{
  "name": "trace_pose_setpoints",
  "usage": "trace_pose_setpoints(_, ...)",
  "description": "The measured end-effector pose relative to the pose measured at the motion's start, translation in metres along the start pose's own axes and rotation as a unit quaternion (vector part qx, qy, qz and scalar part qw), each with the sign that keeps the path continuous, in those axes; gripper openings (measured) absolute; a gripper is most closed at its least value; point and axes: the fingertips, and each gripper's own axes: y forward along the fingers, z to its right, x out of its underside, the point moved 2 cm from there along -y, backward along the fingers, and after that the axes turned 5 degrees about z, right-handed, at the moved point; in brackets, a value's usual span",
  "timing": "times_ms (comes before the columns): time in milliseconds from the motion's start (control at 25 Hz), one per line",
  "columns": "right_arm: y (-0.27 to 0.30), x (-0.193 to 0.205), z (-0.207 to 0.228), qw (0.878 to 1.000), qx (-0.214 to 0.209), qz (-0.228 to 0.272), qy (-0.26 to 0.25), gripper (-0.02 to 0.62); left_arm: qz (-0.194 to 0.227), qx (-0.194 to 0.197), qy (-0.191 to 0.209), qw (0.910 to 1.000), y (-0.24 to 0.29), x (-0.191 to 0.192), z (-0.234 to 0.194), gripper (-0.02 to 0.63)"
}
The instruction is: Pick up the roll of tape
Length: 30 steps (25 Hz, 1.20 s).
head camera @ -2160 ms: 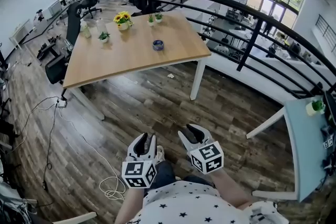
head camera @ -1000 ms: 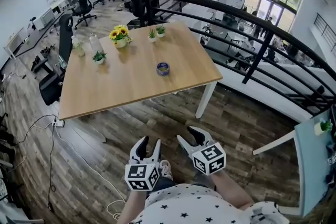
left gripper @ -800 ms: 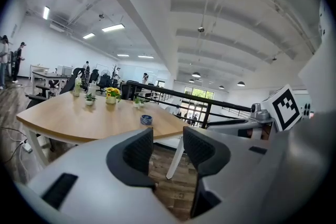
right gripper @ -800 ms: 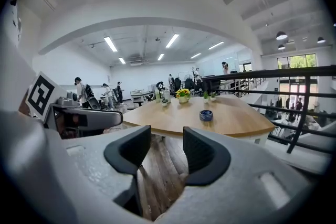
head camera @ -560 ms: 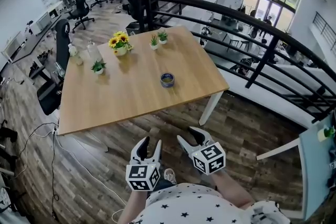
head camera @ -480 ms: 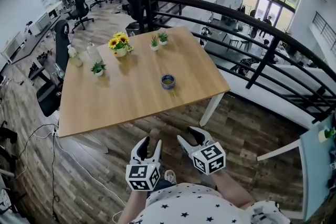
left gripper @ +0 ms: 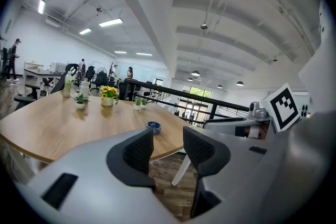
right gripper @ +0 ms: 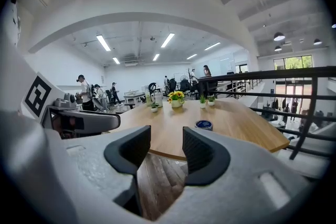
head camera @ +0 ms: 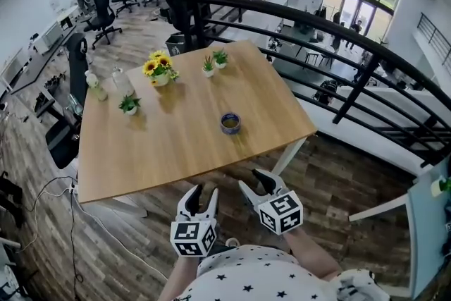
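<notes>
The roll of tape (head camera: 230,123), blue with a dark top, lies flat on the wooden table (head camera: 169,144), towards its near right side. Both grippers hang short of the table's near edge, over the floor. My left gripper (head camera: 199,196) is open with nothing between its jaws, and so is my right gripper (head camera: 257,182). In the left gripper view the tape (left gripper: 153,127) shows beyond the left gripper (left gripper: 168,148), just above the left jaw. The right gripper view has the tape (right gripper: 203,124) beyond and right of the right gripper (right gripper: 165,150).
A sunflower pot (head camera: 160,70), small potted plants (head camera: 129,104) (head camera: 214,62) and bottles (head camera: 120,80) stand at the table's far side. A black railing (head camera: 338,32) runs behind and right of it. Office chairs (head camera: 74,74) stand left. People stand far back.
The table and tape have drawn nearer and lower in the head view as the person walked up. Both grippers keep the same open pose in front of the body.
</notes>
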Motion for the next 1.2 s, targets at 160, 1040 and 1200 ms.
trace_pose_setpoints(160, 0.021, -0.005, 0.007, 1.0, 0.003, 0.0, -0.002, 0.175, 0.0, 0.002, -0.002, 1.0, 0.016, -0.005, -0.014, 0.172)
trace_pose_setpoints(1040, 0.108, -0.015, 0.094, 0.999, 0.044, -0.01, -0.002, 0.175, -0.02, -0.014, -0.007, 0.9997, 0.098, -0.009, -0.059, 0.172)
trace_pose_setpoints(1200, 0.133, -0.015, 0.124, 0.998, 0.052, -0.015, -0.007, 0.175, -0.026, -0.015, -0.012, 0.9995, 0.125, -0.009, -0.069, 0.172)
